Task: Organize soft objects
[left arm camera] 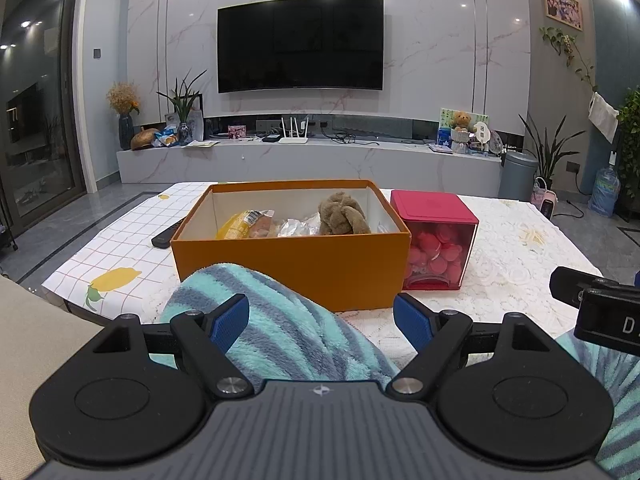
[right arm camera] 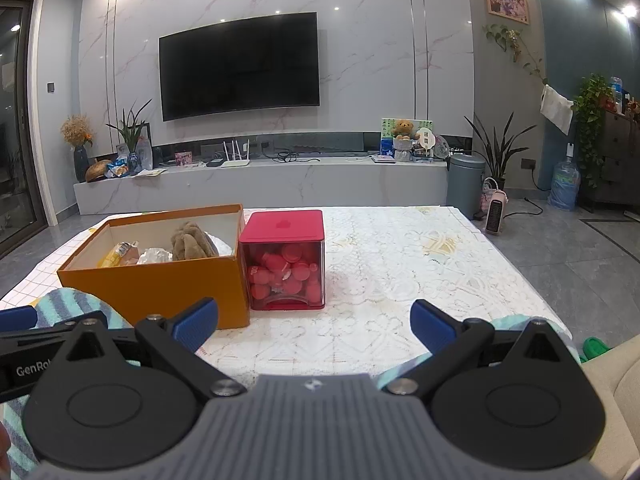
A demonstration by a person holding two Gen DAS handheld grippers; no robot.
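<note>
Left wrist view: left hand-held gripper (left arm camera: 322, 322) spread wide, gripping nothing, striped fleece towel (left arm camera: 280, 328) lying on the bench (left arm camera: 500, 248) between its fingers. Orange box (left arm camera: 292, 268) just beyond holds a brown plush toy (left arm camera: 343, 215). Right hand-held gripper (right arm camera: 314, 326) also gapes, empty.
</note>
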